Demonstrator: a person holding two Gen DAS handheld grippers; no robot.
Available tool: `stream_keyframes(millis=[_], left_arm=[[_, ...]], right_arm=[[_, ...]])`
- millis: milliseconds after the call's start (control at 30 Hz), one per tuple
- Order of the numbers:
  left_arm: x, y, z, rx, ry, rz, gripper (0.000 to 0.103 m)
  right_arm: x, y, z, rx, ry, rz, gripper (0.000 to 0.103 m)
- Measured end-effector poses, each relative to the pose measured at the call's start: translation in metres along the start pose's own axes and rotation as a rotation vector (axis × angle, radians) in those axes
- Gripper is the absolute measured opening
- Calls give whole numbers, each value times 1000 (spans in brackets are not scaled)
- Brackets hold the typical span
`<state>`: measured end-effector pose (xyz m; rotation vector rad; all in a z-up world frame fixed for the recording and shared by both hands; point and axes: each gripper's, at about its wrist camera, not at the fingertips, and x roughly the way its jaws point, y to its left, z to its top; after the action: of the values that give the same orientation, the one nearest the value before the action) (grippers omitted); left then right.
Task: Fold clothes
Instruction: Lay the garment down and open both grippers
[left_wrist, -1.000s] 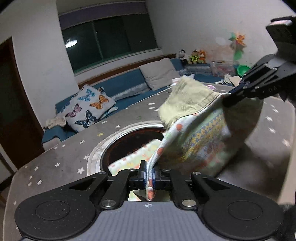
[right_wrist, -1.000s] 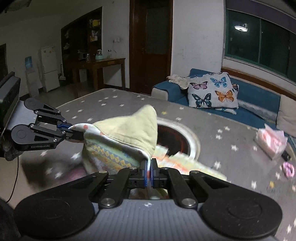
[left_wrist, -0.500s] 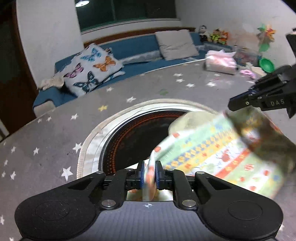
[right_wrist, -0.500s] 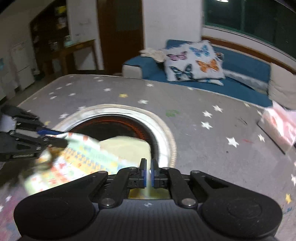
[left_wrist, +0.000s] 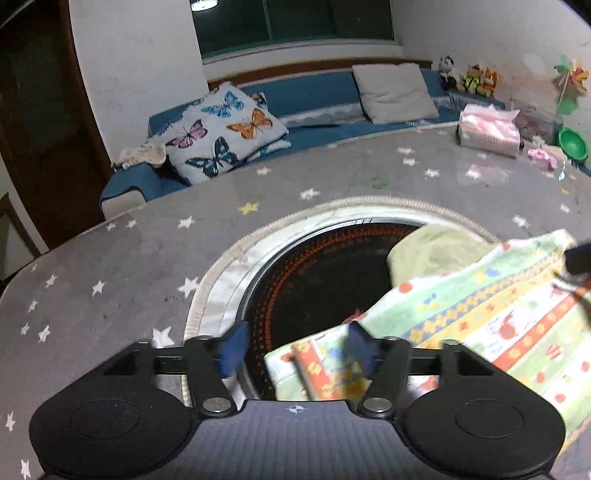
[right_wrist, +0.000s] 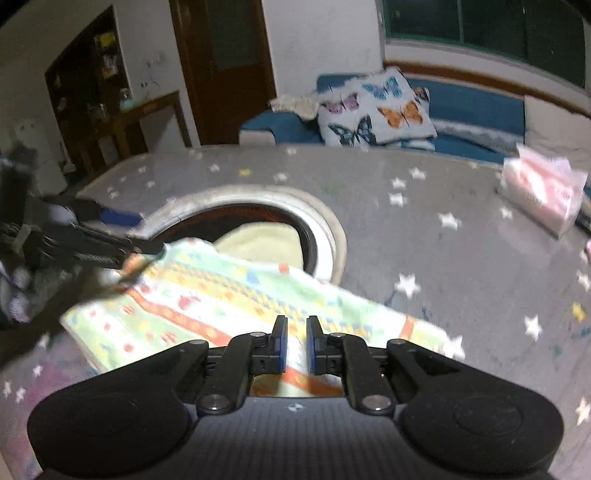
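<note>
A patterned children's garment (left_wrist: 491, 314) with green, yellow and orange stripes and a pale yellow-green lining (left_wrist: 432, 251) lies on the grey star-print tablecloth (left_wrist: 110, 266), partly over the round dark inset (left_wrist: 317, 273). My left gripper (left_wrist: 295, 349) is open, its jaws wide apart over the garment's near corner. In the right wrist view the garment (right_wrist: 236, 302) lies flat, and my right gripper (right_wrist: 294, 343) is open a little just above its edge. The left gripper (right_wrist: 110, 236) shows there at the garment's far left corner.
A pink tissue pack (left_wrist: 487, 133) and a green bowl (left_wrist: 572, 142) sit at the table's far right. A blue sofa with a butterfly cushion (left_wrist: 225, 133) and a grey cushion (left_wrist: 395, 92) stands behind the table. A dark door (right_wrist: 221, 70) and a wooden side table (right_wrist: 147, 118) are at the left.
Both grippers lowered the garment from mid-air onto the table and let go. The left jaws opened wide, the right jaws opened slightly.
</note>
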<state>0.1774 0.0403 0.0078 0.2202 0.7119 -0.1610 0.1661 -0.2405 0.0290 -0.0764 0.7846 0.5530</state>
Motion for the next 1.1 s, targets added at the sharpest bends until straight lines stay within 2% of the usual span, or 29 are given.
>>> stream_keyframes(millis=[67,167,267,500,667,733,800,867,1100], left_arm=[[-6,-6,3,9,-24,-7,95],[-9,-16,7,33,-38,-16,103],[-1,-25,11,48,-27,-20,103],[27,-36,20,58,5,-2,103],[43,-34,20,35,31,7,103],[44,-32,20,27,31,2,103],[43,-30,19,15,33,-1,103],[41,-30,18,6,33,1,103],[34,-31,17,7,29,21,103]], right_arm=[[11,-10,-3,37,13,-26,10],[13,-20,2,92,-6,-35,10],[12,-15,9,72,-36,-40,11],[40,17,28,-24,-24,64,11],[68,25,31,-44,12,53,12],[67,27,32,-51,6,45,12],[62,31,32,-59,-2,41,21],[53,39,29,-84,-12,51,39],[38,82,2,-221,-14,72,43]])
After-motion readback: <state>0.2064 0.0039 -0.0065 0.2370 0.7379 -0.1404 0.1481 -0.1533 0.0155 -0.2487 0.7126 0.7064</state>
